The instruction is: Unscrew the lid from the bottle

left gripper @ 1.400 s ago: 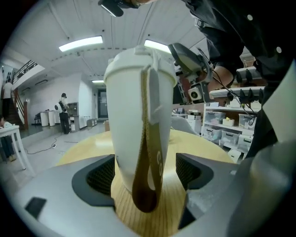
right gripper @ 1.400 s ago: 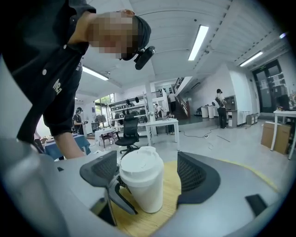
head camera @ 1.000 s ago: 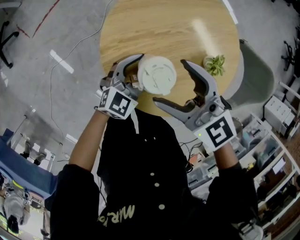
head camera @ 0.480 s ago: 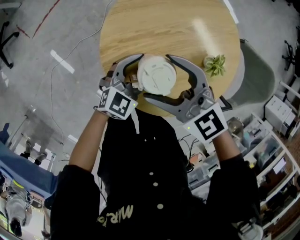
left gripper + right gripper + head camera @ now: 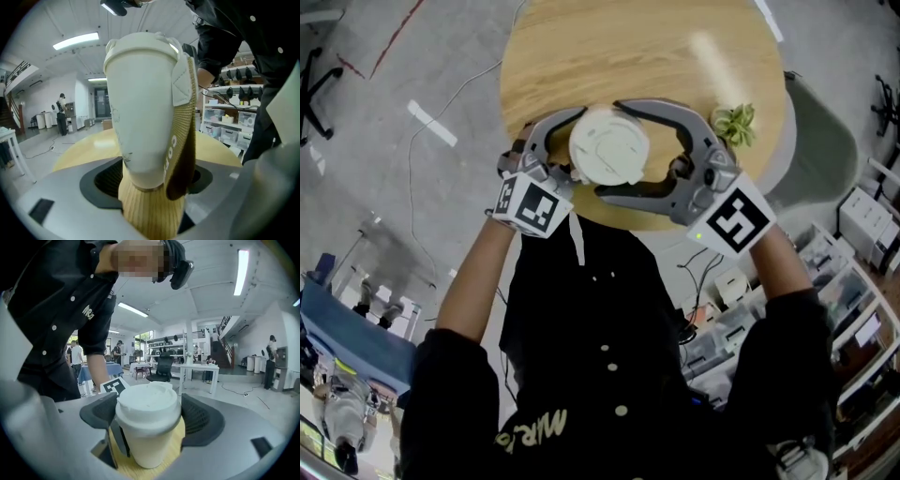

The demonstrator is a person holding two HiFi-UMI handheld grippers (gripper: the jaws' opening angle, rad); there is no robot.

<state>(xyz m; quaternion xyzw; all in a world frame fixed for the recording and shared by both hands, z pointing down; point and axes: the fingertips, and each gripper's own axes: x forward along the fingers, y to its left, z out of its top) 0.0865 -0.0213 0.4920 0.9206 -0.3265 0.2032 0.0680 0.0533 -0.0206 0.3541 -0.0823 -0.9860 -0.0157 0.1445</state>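
Lid on, nothing unscrewed yet; both grippers are set round the bottle.

The white bottle (image 5: pixel 140 108) is held up over the near edge of the round wooden table (image 5: pixel 581 47); its white lid (image 5: pixel 148 406) sits fully seated, so the whole twist is left to do, as I judge it; the left gripper (image 5: pixel 152 183) has just been closing its jaws and now pinches the ribbed tan sleeve (image 5: pixel 150 213) at the bottle's foot, a woven strap (image 5: pixel 180 140) hanging beside it; the right gripper (image 5: pixel 149 418) reaches in from the other side, jaws spread to either side of the lid, close to it but not clamped; both forearms are raised before the chest, grippers tipped slightly downward and facing one another.
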